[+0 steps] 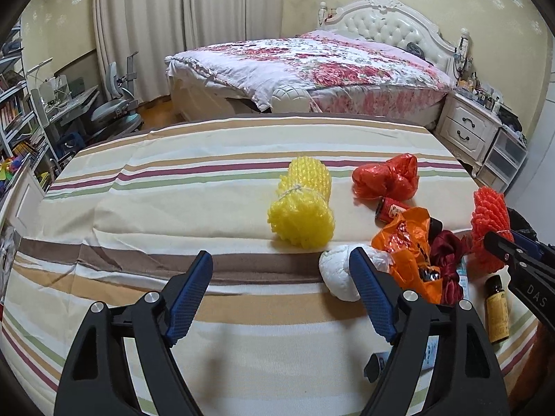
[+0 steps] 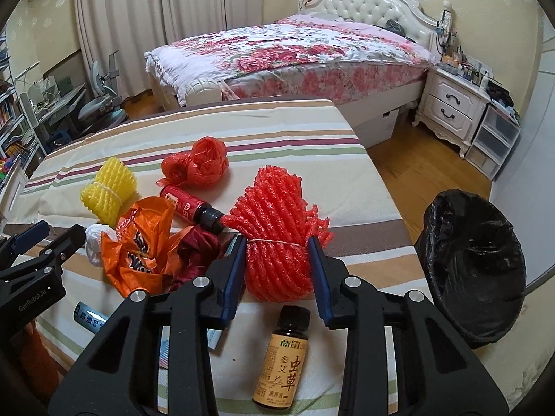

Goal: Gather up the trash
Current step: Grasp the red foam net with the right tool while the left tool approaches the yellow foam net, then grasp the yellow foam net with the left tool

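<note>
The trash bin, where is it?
In the right wrist view, the black-lined trash bin stands on the floor at the right, beside the striped bed, near the red foam net.

Floral-quilted bed [image 1: 312, 66] with tufted white headboard [image 1: 388, 24], cream curtains [image 1: 166, 17], white nightstand [image 2: 451, 107], wooden floor [image 2: 416, 170].

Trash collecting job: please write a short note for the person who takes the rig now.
Right claw: shut on the red foam net bundle, still on the striped cloth.
Left claw: open, empty, beside the white wad.
Bin with black bag: on the right, looks empty.
Left: yellow net bundle, red bag, orange bag, bottles.
</note>
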